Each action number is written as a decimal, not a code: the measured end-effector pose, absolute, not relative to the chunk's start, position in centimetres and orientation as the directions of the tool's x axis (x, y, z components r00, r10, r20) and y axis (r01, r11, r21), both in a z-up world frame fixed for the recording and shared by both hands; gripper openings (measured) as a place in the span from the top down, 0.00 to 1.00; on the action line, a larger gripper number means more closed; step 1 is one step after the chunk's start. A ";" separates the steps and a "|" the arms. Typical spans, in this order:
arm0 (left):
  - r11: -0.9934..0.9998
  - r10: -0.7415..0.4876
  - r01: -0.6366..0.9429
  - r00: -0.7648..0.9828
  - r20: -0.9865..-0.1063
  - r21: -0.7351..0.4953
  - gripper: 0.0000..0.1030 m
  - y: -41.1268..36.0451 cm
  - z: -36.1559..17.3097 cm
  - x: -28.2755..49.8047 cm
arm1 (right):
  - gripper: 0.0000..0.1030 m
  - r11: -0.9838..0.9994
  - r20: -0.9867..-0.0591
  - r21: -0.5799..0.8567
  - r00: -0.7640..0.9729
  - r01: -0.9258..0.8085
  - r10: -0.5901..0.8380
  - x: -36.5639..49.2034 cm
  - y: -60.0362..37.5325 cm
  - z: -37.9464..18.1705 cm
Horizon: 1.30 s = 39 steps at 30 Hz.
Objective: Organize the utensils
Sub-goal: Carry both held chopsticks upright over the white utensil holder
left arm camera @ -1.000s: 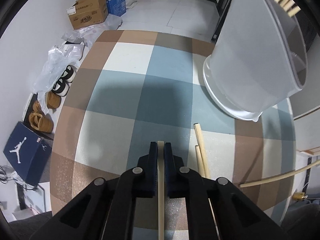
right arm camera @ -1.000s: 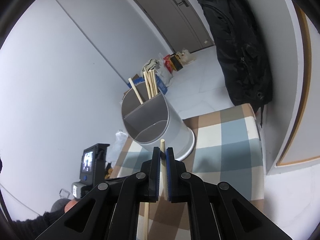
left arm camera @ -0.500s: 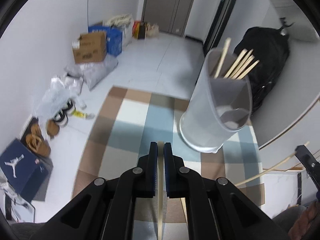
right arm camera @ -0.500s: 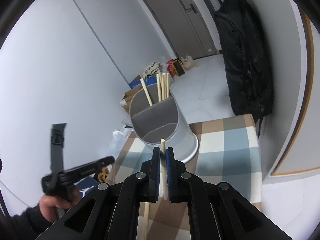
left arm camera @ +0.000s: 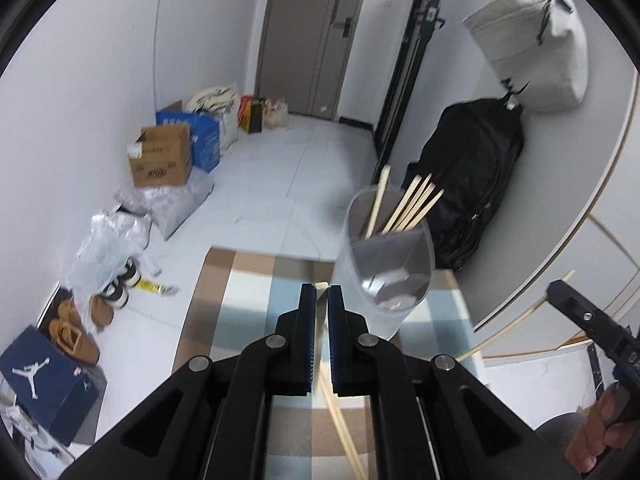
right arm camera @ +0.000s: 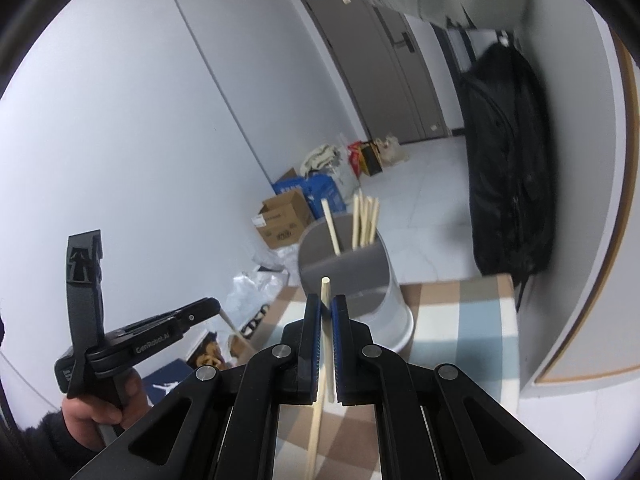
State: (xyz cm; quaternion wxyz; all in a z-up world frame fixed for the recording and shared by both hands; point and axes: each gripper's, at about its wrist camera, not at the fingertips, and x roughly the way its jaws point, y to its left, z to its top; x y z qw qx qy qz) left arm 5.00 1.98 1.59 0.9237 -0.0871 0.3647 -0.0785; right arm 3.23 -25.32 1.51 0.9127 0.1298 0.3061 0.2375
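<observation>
A grey utensil holder (left arm camera: 386, 280) with a divider stands on the checked tablecloth (left arm camera: 248, 304). Several wooden chopsticks (left arm camera: 412, 204) stand in its far compartment; its near compartment looks empty. My left gripper (left arm camera: 321, 300) is shut on a chopstick (left arm camera: 320, 332) and is raised above the table, left of the holder. My right gripper (right arm camera: 327, 308) is shut on another chopstick (right arm camera: 325, 292), whose tip points up in front of the holder (right arm camera: 352, 292). The left gripper also shows at the left of the right wrist view (right arm camera: 212, 306). The right gripper shows at the right edge of the left wrist view (left arm camera: 560, 292).
The table stands against a white wall with a black backpack (left arm camera: 472, 184) behind the holder. On the floor to the left lie cardboard boxes (left arm camera: 160, 156), plastic bags (left arm camera: 116, 236), shoes (left arm camera: 76, 324) and a blue shoebox (left arm camera: 44, 380). A loose chopstick (left arm camera: 340, 424) lies on the cloth below my left gripper.
My left gripper has risen from the tablecloth with its chopstick and now looks over the holder from higher up. My right gripper has stayed raised and drawn slightly back.
</observation>
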 end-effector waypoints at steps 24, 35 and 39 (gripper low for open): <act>0.966 -0.254 0.181 0.806 -0.534 -0.186 0.98 1.0 11.8 8.0 | 0.95 0.855 -0.399 0.323 0.761 -0.405 0.511 9.9 -23.6 11.3; 0.962 -0.273 0.226 0.788 -0.551 -0.153 0.98 -0.5 11.6 11.5 | 0.95 0.877 -0.415 0.255 0.773 -0.406 0.479 13.7 -22.0 11.8; 0.961 -0.277 0.240 0.768 -0.577 -0.141 0.98 -0.8 10.7 12.6 | 0.95 0.879 -0.432 0.253 0.766 -0.404 0.476 15.1 -21.8 11.1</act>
